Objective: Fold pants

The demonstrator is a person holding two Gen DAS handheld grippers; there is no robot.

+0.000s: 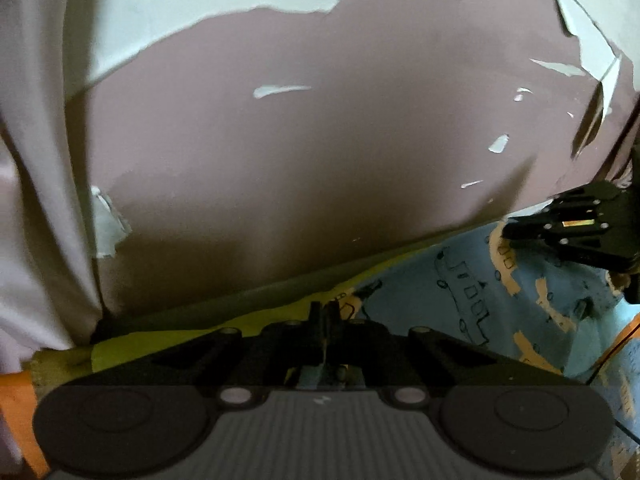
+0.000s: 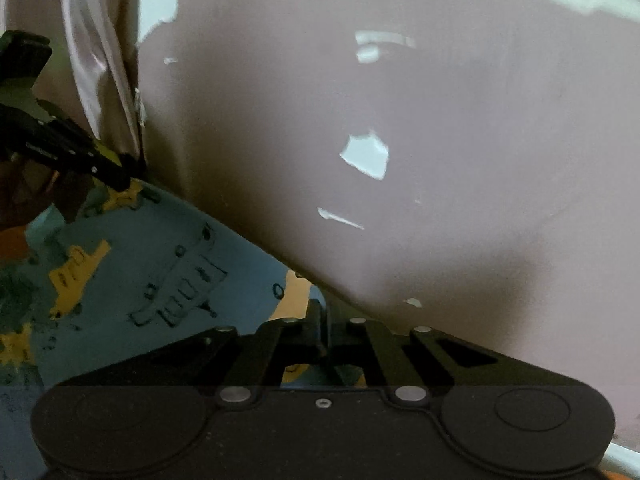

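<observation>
Nearest our lenses sat the black bodies of our own two tools, and beyond them everything was measured against the pants (image 1: 500, 300), a pale blue fabric printed with drawn buses and orange patches.

Behind the pants rose the largest thing we saw, a mauve wall (image 1: 320, 140) with its paint flaking off in white patches. At the wall's left side, left of the pants, hung a pale curtain (image 1: 40, 160). Under the pants' far edge, between them and the wall, lay a yellow-green sheet (image 1: 280, 296).

The pants themselves spread from our left gripper (image 1: 325, 312) across to our right gripper (image 2: 320, 320), their upper edge running between the two tools along the foot of the wall.

Our left gripper had its fingers pressed together on the pants' edge where blue cloth met the yellow-green sheet. Our right gripper likewise had its fingers closed together, nipping the pants' edge at an orange patch just below the wall. In each wrist view the other tool showed at the pants' far corner, dark and blurred, and how it stood there we could not tell.

We saw no container in either view.
</observation>
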